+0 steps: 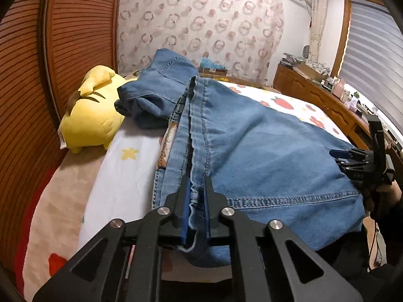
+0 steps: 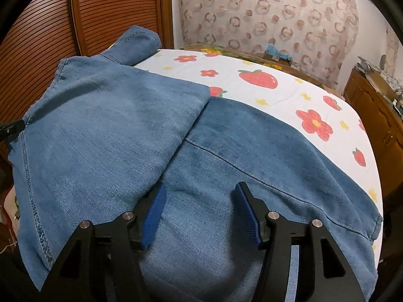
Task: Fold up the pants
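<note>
Blue denim pants (image 1: 252, 146) lie spread across the bed, partly folded, with one layer lapped over another (image 2: 113, 130). My left gripper (image 1: 196, 196) is shut on a seamed edge of the denim, which bunches up between its blue pads. In the right wrist view my right gripper (image 2: 201, 203) stands open just above the darker denim panel (image 2: 252, 146); its blue pads (image 2: 153, 214) are wide apart and press on nothing. The right gripper (image 1: 352, 156) also shows at the far right of the left wrist view, at the pants' edge.
The bed sheet (image 2: 277, 95) is white with strawberries and flowers. A yellow plush toy (image 1: 93, 115) lies at the left by the pants' far end. Behind it stands a brown louvred door (image 1: 75, 25). A wooden dresser (image 1: 314, 93) with clutter runs along the right.
</note>
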`<action>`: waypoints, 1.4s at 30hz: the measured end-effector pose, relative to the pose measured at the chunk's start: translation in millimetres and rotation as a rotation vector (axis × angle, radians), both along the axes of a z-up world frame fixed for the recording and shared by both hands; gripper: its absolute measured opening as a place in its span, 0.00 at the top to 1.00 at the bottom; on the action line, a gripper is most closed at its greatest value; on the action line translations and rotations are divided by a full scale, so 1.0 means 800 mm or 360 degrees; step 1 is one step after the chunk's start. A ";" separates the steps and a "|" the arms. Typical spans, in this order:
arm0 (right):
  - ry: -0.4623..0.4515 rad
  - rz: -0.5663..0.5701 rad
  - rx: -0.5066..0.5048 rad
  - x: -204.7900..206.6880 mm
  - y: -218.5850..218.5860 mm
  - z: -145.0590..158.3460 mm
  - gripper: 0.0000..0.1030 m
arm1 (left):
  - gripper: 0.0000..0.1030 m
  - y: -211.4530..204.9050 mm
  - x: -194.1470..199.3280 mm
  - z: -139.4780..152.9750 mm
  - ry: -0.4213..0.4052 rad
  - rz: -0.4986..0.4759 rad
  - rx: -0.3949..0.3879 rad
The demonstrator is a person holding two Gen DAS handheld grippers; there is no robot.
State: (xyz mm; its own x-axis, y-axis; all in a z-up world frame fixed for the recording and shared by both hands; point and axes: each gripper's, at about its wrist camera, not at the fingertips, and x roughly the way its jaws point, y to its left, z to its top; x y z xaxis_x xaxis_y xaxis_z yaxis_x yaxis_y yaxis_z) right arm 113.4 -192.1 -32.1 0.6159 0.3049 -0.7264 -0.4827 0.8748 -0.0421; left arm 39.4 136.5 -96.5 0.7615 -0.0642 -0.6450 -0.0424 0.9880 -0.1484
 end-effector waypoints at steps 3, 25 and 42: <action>-0.0001 0.0001 -0.0002 0.002 -0.001 0.000 0.42 | 0.85 -0.001 0.000 0.000 0.0005 -0.0005 0.0003; -0.0005 -0.0002 -0.0005 0.002 -0.004 -0.001 0.42 | 0.20 -0.035 -0.013 0.020 -0.0066 -0.0111 0.0002; -0.0079 -0.0012 0.0007 -0.033 -0.026 0.029 0.42 | 0.20 -0.102 -0.011 0.031 -0.0087 -0.0283 0.0039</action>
State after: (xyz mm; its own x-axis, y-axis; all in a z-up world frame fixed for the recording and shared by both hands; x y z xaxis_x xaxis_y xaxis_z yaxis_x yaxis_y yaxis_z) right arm 87.0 -213.0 -9.0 0.6533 0.3030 -0.6938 -0.4734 0.8787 -0.0620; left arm 30.3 55.1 -71.9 0.7735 -0.1858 -0.6060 0.1409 0.9825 -0.1215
